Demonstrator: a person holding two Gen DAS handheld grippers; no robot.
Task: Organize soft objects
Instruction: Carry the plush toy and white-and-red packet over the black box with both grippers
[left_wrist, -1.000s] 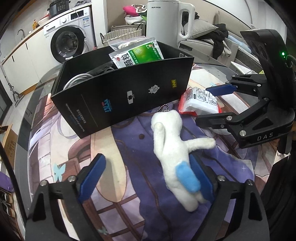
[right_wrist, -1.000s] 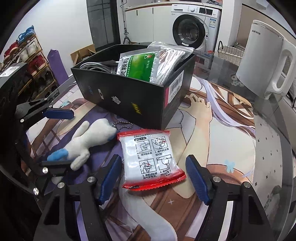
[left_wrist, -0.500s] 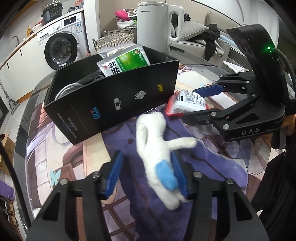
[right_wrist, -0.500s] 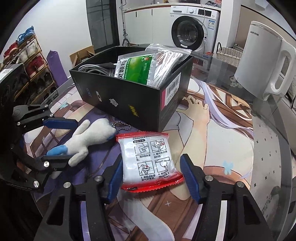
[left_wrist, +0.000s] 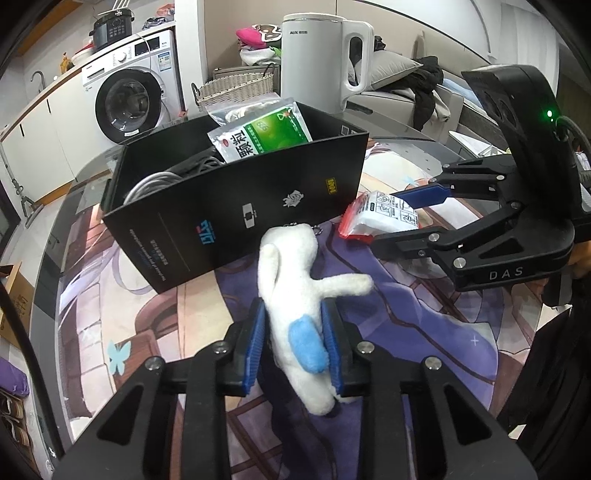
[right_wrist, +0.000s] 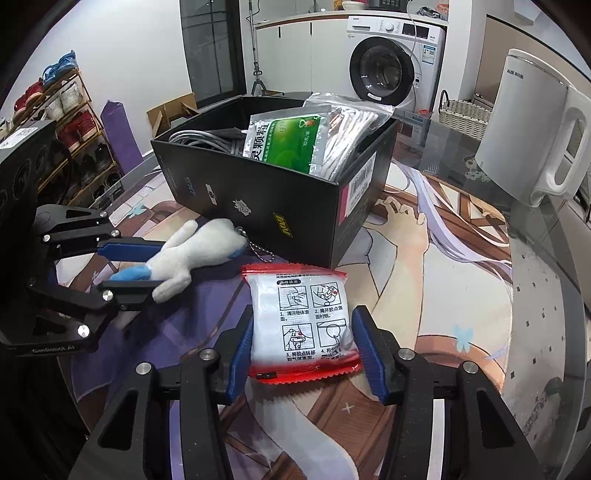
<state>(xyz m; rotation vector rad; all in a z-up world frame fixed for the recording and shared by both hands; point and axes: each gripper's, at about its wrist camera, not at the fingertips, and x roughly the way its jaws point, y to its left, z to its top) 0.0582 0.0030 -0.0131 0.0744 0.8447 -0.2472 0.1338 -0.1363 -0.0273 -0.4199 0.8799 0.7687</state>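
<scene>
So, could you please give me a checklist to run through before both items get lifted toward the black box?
1. Left tongs clamped on white plush toy with blue patch: ok.
2. Right tongs closing around red-edged white sachet; firm grip: cannot tell.
3. Toy's ball chain free of open black cardboard box: cannot tell.
4. Room in box beside green packet: cannot tell.
5. The two tongs apart: ok.

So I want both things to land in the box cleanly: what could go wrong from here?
The left gripper pinches the plush near its tail, so the body may droop and catch the box wall. Its bead chain could snag there too. The right gripper is closing on the slick packet by its edges; it may buckle or slip.
</scene>
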